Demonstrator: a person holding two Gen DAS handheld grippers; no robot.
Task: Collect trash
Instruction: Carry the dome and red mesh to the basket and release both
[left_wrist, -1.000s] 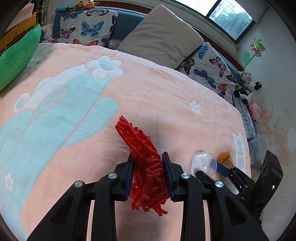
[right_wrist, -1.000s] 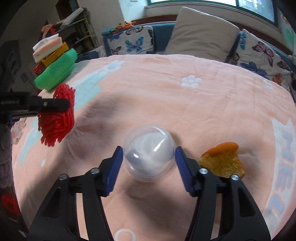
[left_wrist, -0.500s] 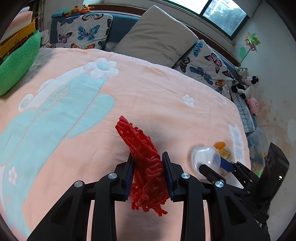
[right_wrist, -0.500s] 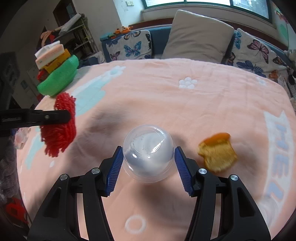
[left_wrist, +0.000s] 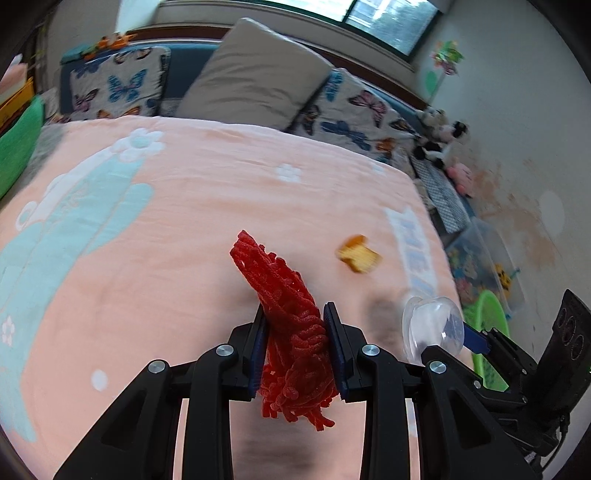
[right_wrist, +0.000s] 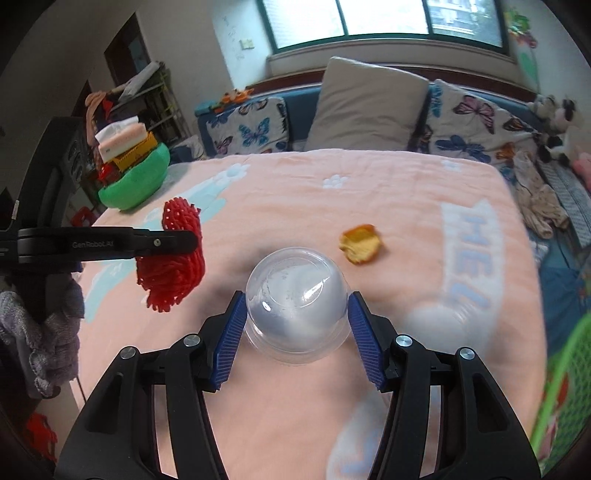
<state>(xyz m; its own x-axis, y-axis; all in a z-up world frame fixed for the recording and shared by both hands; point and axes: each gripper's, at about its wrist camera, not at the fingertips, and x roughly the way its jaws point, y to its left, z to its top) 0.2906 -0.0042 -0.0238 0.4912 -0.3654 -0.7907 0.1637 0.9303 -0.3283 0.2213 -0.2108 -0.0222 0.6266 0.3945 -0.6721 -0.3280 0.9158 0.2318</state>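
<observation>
My left gripper (left_wrist: 295, 350) is shut on a red foam fruit net (left_wrist: 288, 314) and holds it above the pink blanket (left_wrist: 147, 258); the net also shows in the right wrist view (right_wrist: 173, 258). My right gripper (right_wrist: 297, 332) is shut on a clear plastic cup (right_wrist: 297, 299), lifted off the bed; the cup also shows at the right of the left wrist view (left_wrist: 432, 328). An orange peel piece (right_wrist: 360, 243) lies on the blanket beyond the cup and also shows in the left wrist view (left_wrist: 358, 254).
Pillows (right_wrist: 365, 107) line the bed's far side. A green cushion with stacked items (right_wrist: 133, 181) sits at the far left corner. A green mesh basket (left_wrist: 484, 332) stands on the floor to the right of the bed, beside a clear storage box (left_wrist: 480, 258).
Both grippers have risen and pulled back toward the bed's right edge with their loads. The floor and green basket have come into view. The orange peel stays on the blanket.
</observation>
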